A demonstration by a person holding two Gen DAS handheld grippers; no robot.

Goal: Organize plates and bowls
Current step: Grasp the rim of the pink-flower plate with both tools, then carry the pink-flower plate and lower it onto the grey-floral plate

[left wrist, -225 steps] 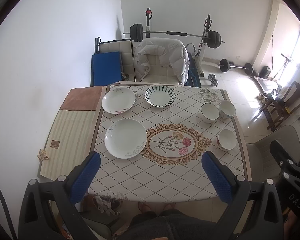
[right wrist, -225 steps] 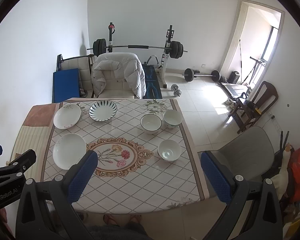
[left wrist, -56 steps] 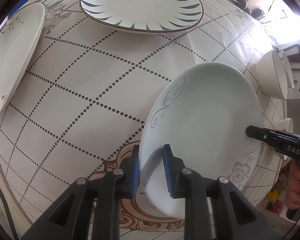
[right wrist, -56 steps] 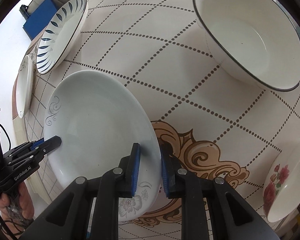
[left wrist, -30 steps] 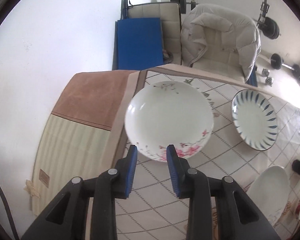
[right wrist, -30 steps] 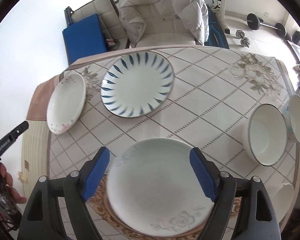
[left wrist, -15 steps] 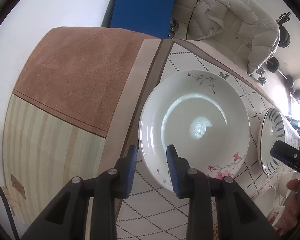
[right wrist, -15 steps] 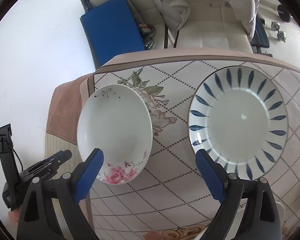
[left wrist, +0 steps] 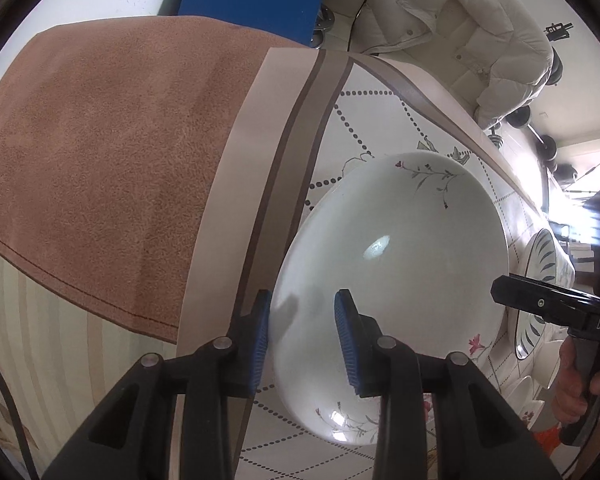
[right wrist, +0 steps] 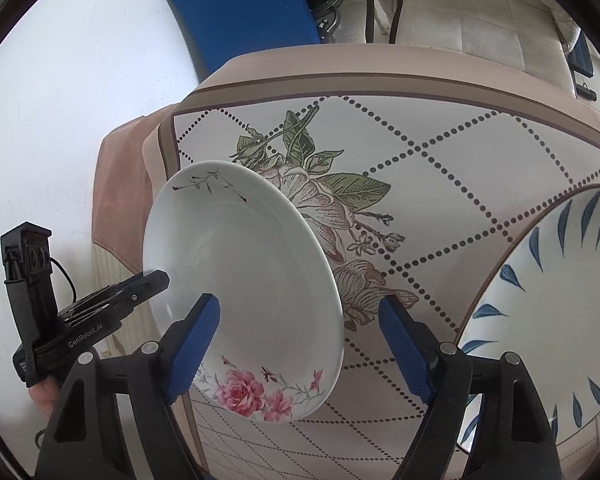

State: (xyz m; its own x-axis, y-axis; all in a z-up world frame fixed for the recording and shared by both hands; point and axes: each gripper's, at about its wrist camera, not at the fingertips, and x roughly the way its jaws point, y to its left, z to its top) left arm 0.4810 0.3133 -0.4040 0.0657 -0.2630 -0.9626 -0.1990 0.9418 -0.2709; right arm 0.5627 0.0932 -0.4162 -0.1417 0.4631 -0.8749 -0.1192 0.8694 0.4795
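Observation:
A white plate with pink roses [left wrist: 400, 264] [right wrist: 244, 288] lies at the table's far left corner. My left gripper [left wrist: 302, 334] straddles its near left rim, jaws partly open, one blue pad outside and one over the plate; it also shows in the right wrist view [right wrist: 156, 282] at that rim. My right gripper [right wrist: 300, 344] is wide open, its pads either side of the plate's right rim, and appears in the left wrist view [left wrist: 540, 304]. A blue-striped plate [right wrist: 548, 320] lies to the right.
The patterned tablecloth [right wrist: 440, 168] covers the table. A brown and striped bench cover [left wrist: 100, 160] lies left of the table. A blue mat [right wrist: 240, 4] and a chair with a white jacket [left wrist: 460, 36] stand behind. Bowls [left wrist: 540, 376] sit far right.
Both grippers have closed in on the rose plate. The left jaws now straddle its left rim, and the right gripper has come down low over its right side.

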